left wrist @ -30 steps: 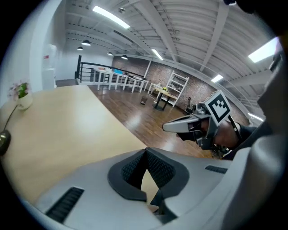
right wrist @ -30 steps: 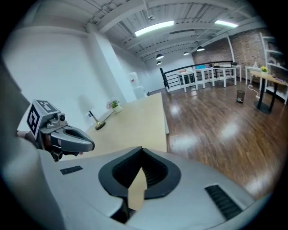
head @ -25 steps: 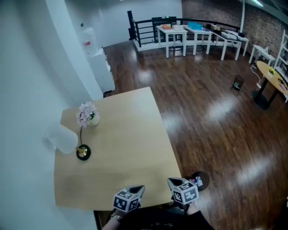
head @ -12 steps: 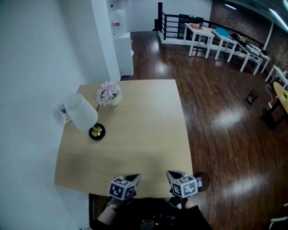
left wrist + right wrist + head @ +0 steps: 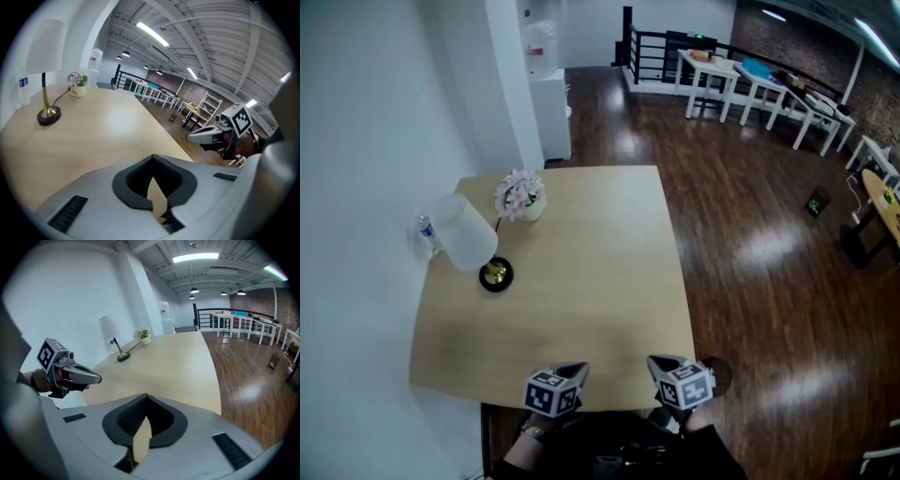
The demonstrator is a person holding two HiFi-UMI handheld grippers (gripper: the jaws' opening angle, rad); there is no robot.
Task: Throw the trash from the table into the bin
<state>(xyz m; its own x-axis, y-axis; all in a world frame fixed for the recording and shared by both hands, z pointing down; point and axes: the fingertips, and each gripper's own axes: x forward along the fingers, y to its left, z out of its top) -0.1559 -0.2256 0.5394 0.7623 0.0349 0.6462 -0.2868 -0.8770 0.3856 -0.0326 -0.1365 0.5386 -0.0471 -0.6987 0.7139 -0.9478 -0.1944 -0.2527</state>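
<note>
A small clear water bottle (image 5: 426, 233) stands at the far left edge of the light wooden table (image 5: 581, 291), against the white wall and behind the lamp; it also shows as the bottle (image 5: 23, 89) and bottle (image 5: 114, 341) in the gripper views. My left gripper (image 5: 580, 369) and right gripper (image 5: 654, 361) hover side by side over the table's near edge, far from the bottle. Both are shut and empty: left gripper (image 5: 157, 206), right gripper (image 5: 140, 439). A dark round container (image 5: 718, 373) sits on the floor just right of the right gripper.
A lamp with a white shade (image 5: 467, 233) and a black base (image 5: 496, 275) stands at the left, with a pot of pink flowers (image 5: 522, 197) behind it. A white pillar (image 5: 516, 84) rises beyond the table. Dark wood floor (image 5: 769, 244) lies to the right, with white tables (image 5: 741, 80) far back.
The head view has swung left, so the table looks squarer and the bottle behind the lamp has come into sight. Both grippers stay shut at the near edge, shifted slightly.
</note>
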